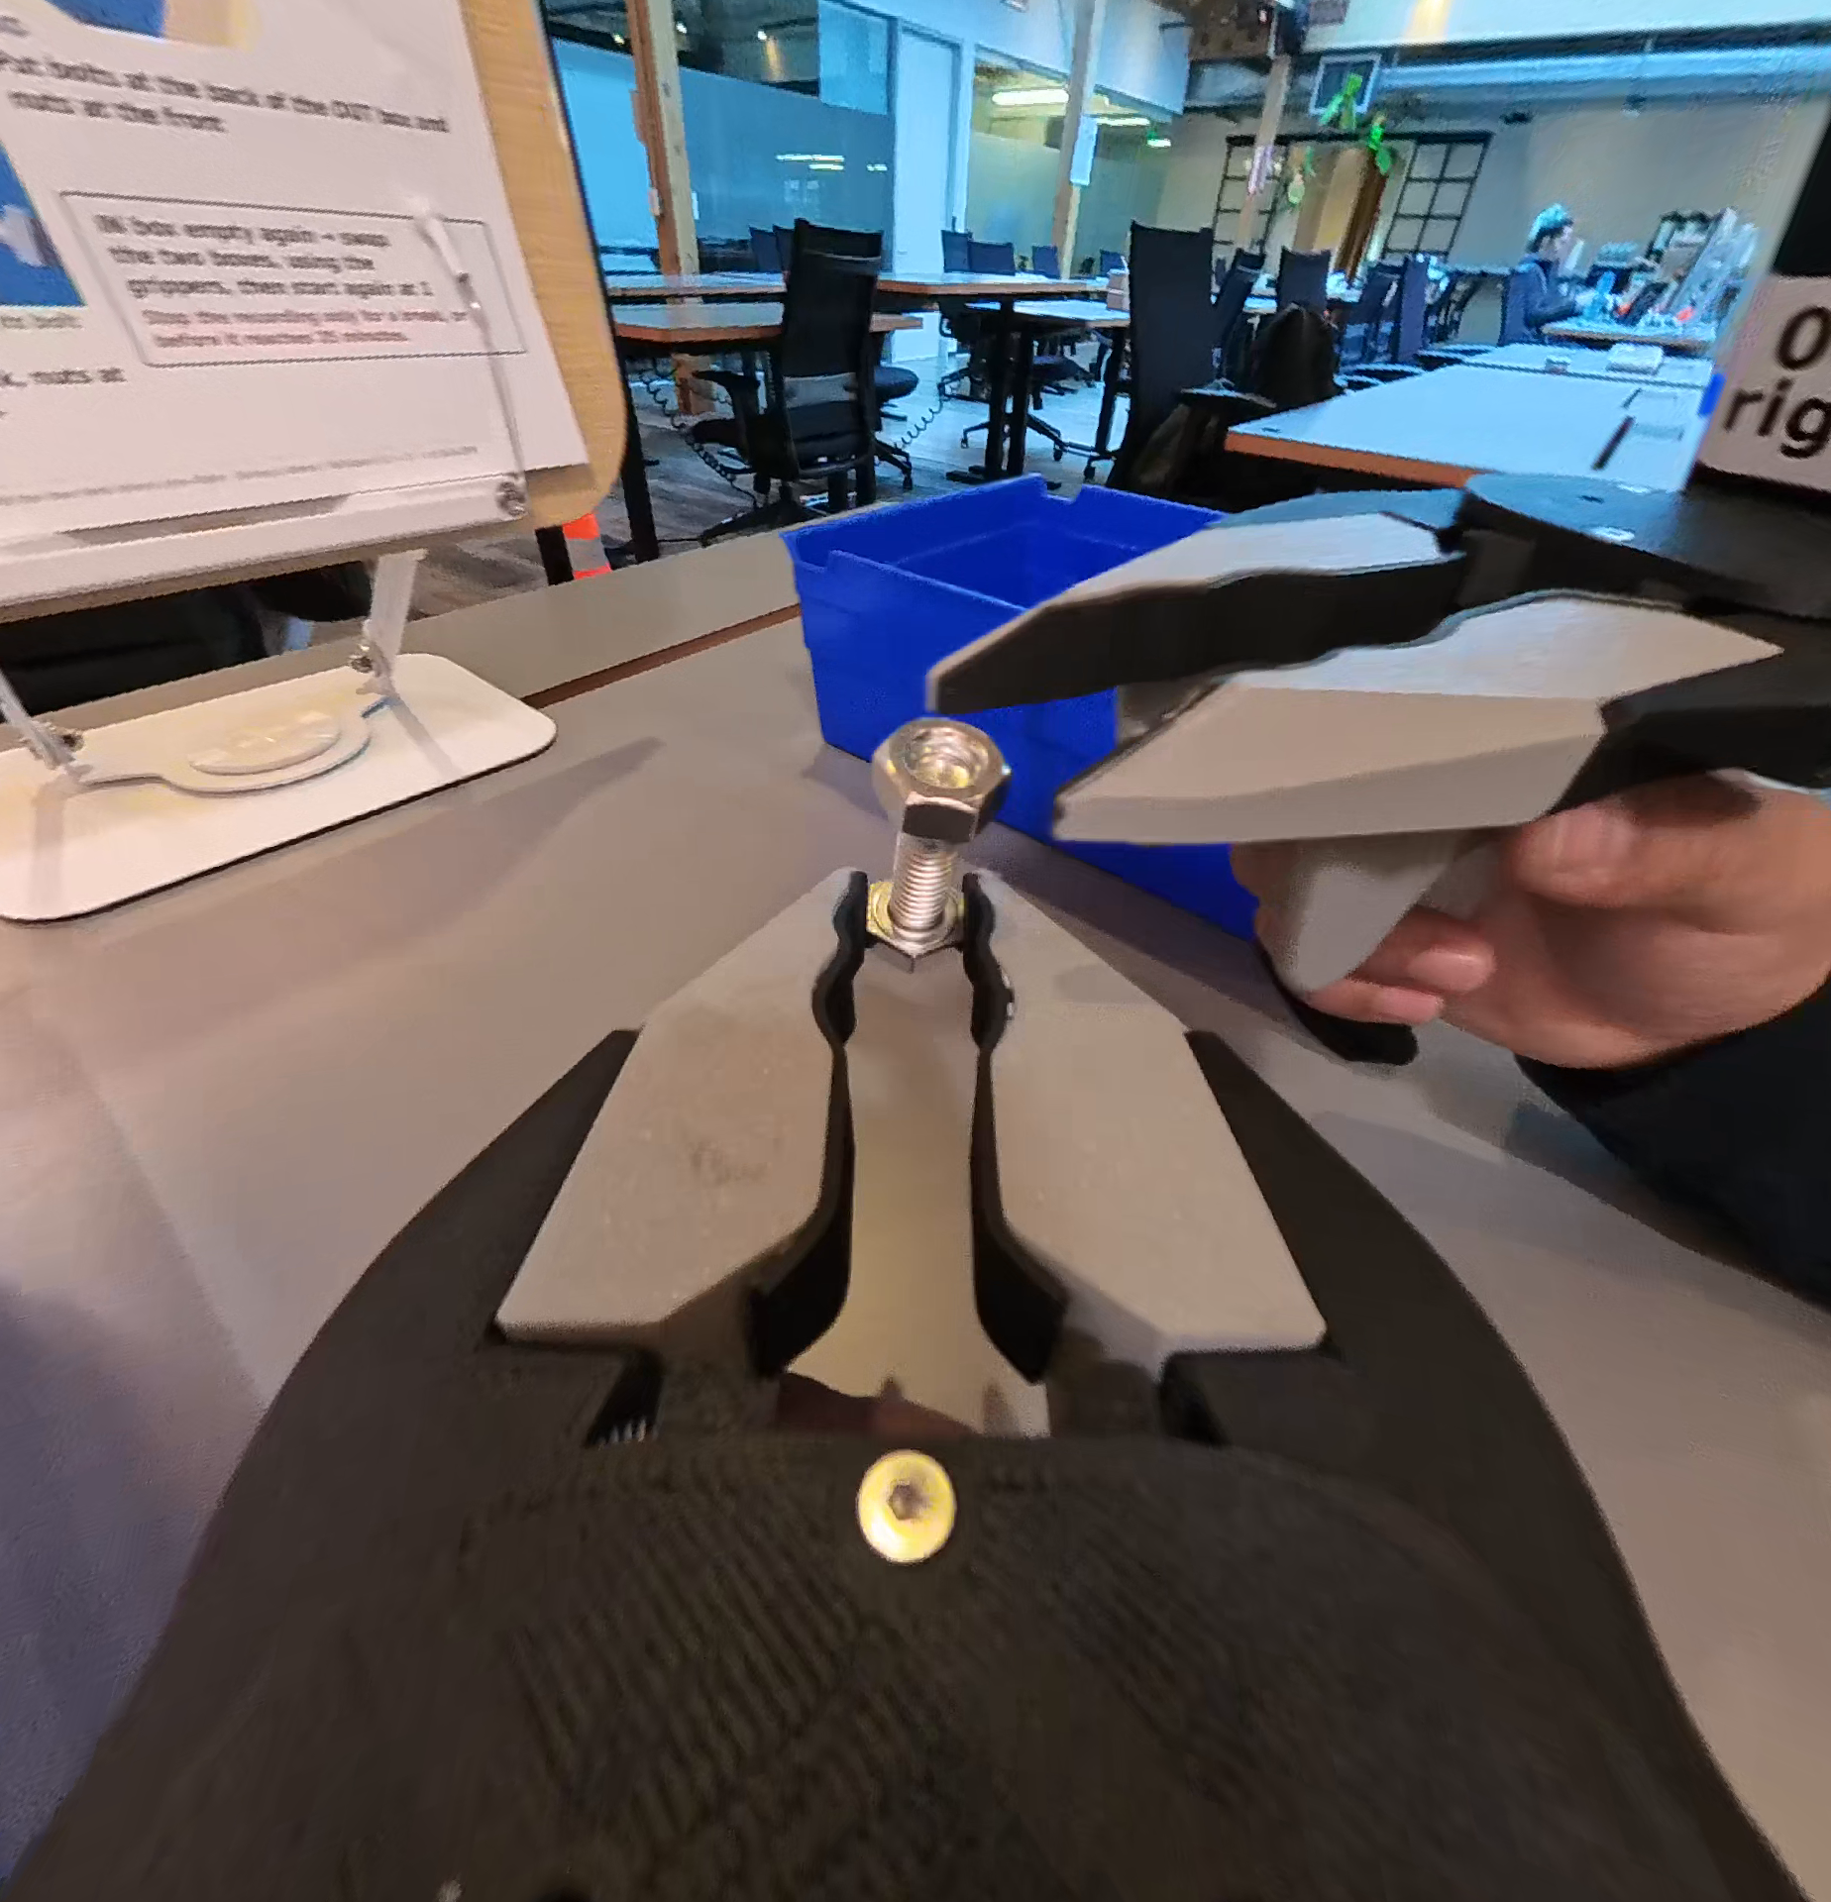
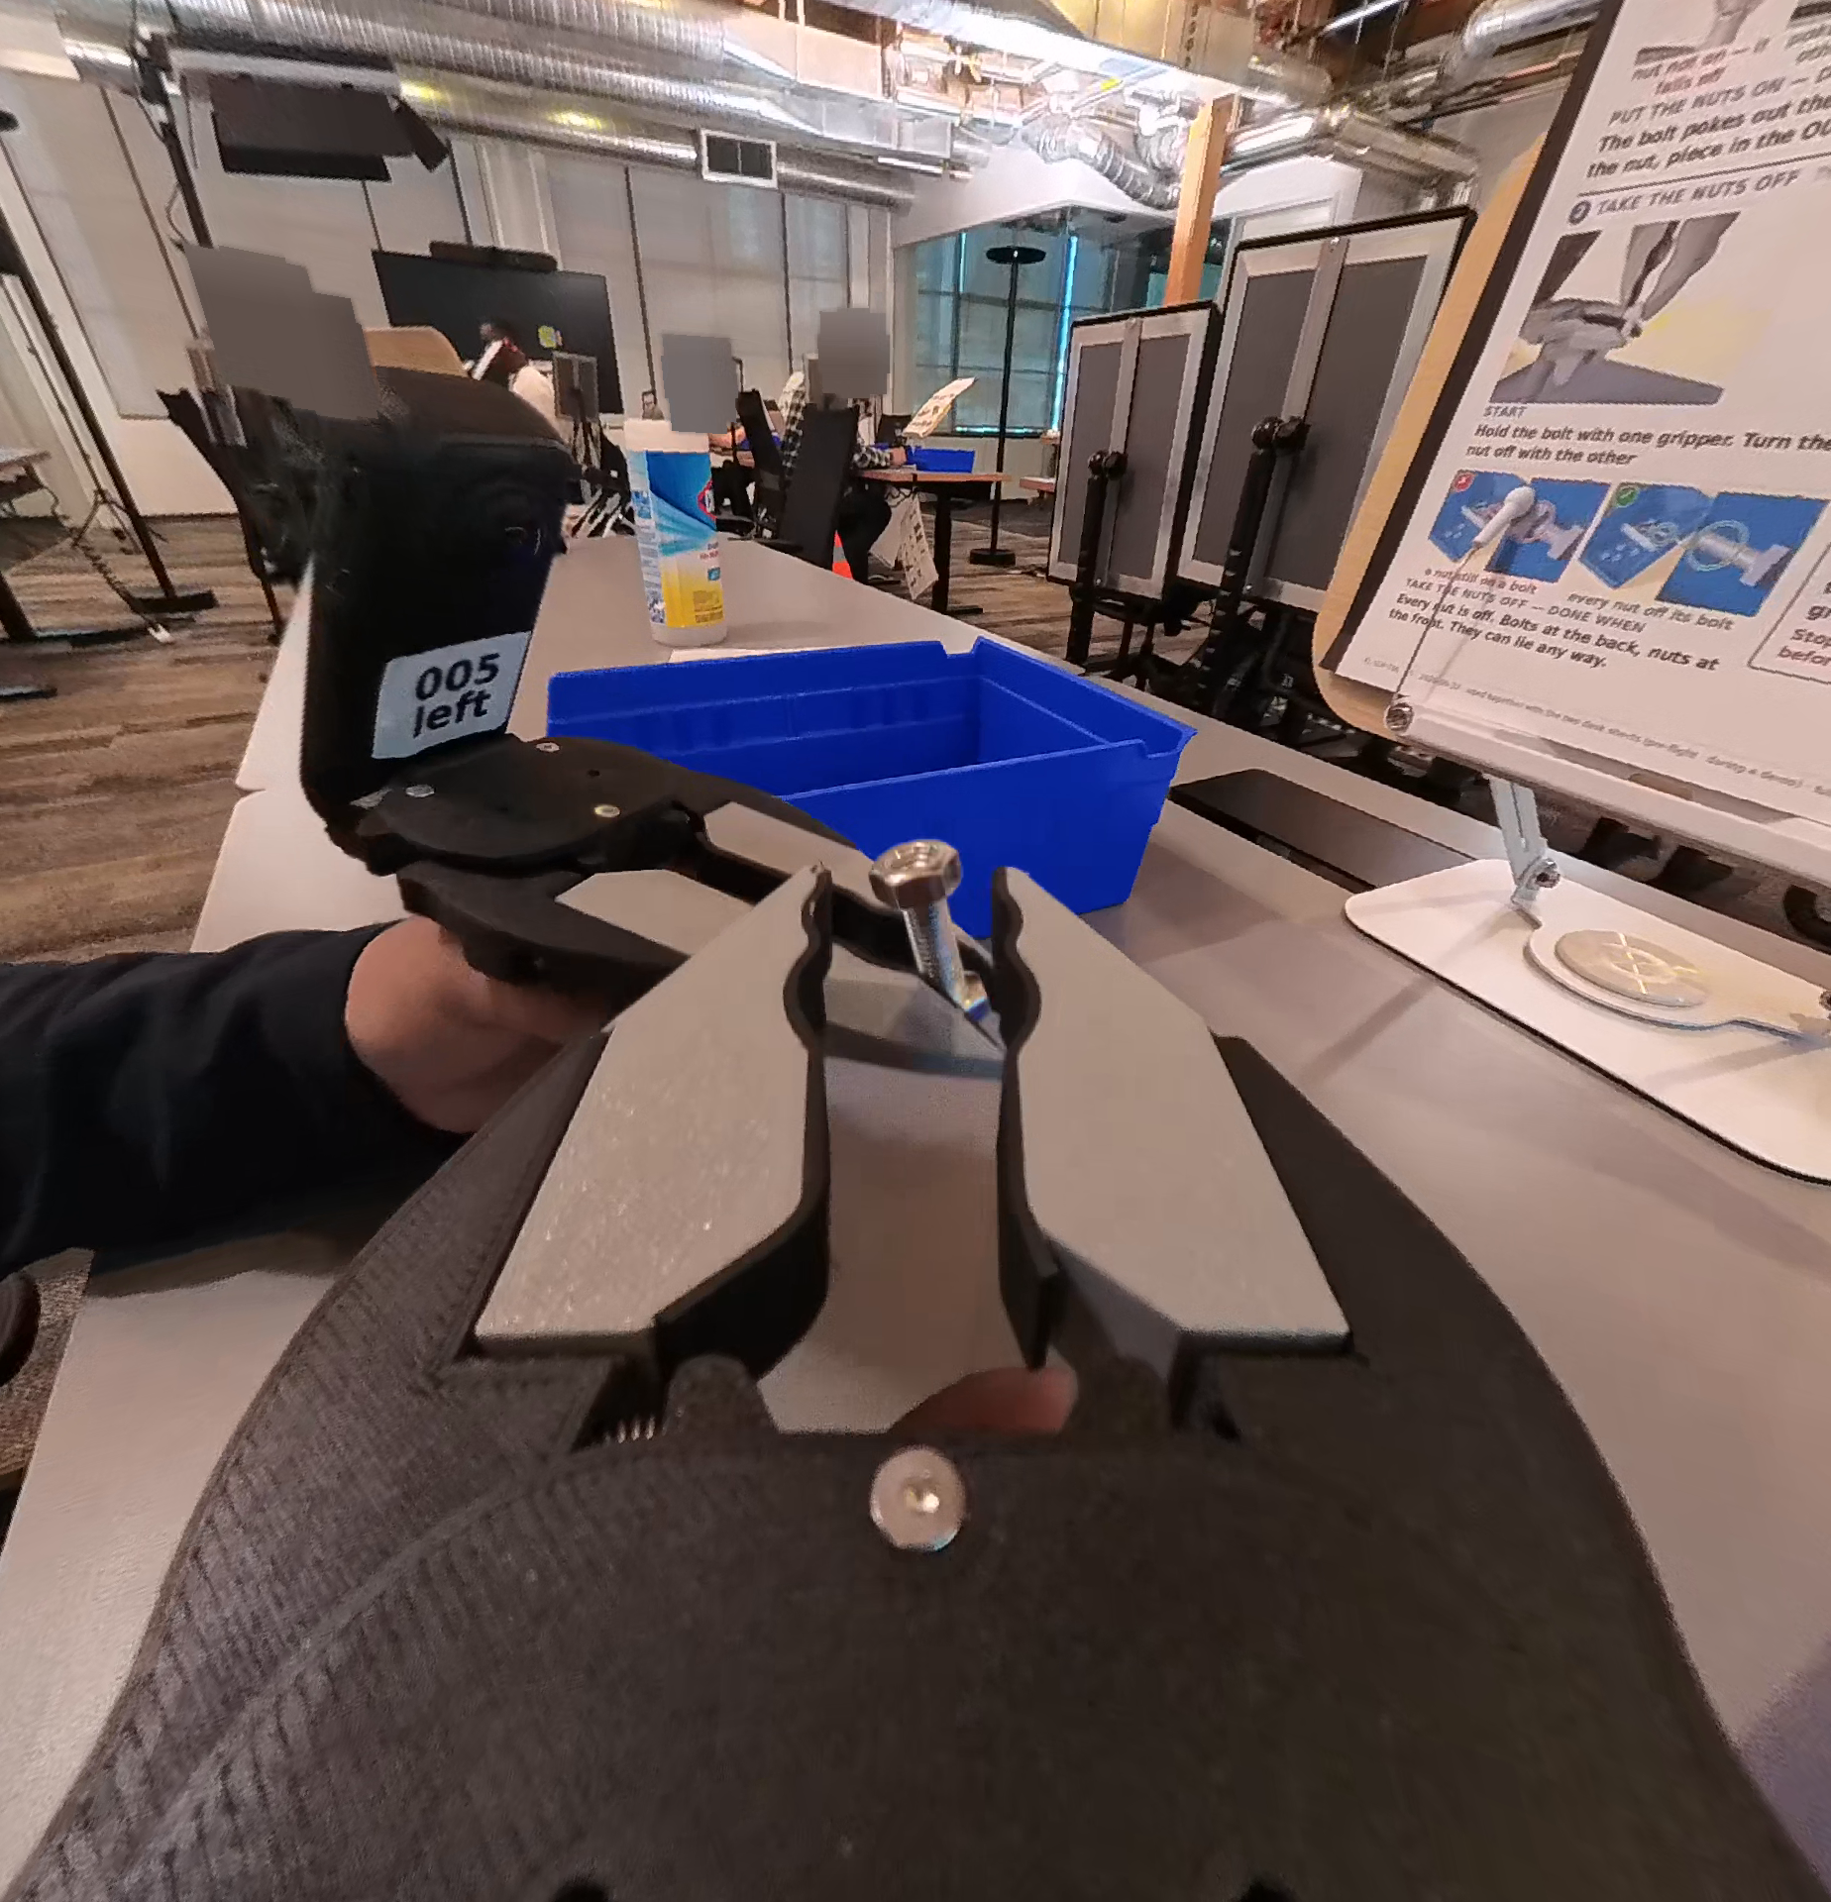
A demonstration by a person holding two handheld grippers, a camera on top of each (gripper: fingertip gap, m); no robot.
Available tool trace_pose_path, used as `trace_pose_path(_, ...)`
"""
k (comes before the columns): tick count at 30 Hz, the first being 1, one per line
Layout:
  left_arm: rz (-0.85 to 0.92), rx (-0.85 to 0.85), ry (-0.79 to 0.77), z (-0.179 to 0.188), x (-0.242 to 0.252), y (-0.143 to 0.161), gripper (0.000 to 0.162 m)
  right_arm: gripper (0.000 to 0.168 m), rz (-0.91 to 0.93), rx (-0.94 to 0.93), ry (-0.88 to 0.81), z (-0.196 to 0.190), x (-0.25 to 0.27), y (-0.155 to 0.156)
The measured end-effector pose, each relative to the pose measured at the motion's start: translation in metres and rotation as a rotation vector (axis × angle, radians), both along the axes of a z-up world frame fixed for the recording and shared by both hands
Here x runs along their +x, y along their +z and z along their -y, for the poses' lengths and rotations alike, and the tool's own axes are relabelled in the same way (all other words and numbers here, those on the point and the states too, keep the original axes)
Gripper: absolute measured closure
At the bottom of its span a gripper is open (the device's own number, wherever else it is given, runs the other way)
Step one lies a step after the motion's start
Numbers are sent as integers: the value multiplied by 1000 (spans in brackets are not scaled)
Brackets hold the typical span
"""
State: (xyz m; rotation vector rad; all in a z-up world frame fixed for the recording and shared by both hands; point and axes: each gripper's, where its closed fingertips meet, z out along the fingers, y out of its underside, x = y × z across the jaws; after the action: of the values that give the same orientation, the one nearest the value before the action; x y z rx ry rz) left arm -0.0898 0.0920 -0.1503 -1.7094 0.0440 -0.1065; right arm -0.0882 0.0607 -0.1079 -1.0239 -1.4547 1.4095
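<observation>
A page stand [image 1: 263, 751] sits far left on the grey table [image 1: 273, 1029], then the left gripper [image 1: 911, 916], jaws clamped on a nut [image 1: 903, 935] with its bolt [image 1: 927, 823] upright, a blue bin [image 1: 891, 638] behind, and the right gripper [image 1: 994, 751], jaws apart, near the bolt head.

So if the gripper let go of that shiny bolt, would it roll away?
Probably only a little. The bolt looks like solid metal, so likely stiff and heavy for its size. Its round shank could roll, but the six-sided head and the nut held by the left gripper would likely stop it. The table looks smooth, so it may slide.
</observation>
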Motion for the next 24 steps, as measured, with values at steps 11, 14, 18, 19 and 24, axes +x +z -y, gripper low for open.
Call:
trace_pose_path(11,-17,-3,-52,-3,18,-2,146,140,35,18,21,12,-8,-10)
trace_pose_path(14,-56,-16,-55,-4,24,-5,146,141,32,27,19,13,-8,-10)
trace_pose_path(18,-43,-13,-40,-3,17,-4,146,141,20,22,11,7,-4,-6)
trace_pose_path(19,-40,-9,-25,-2,12,-3,146,141,13,20,5,5,-2,-5)
trace_pose_path(24,13,10,5,2,-2,3,146,142,6,5,3,1,0,-3)
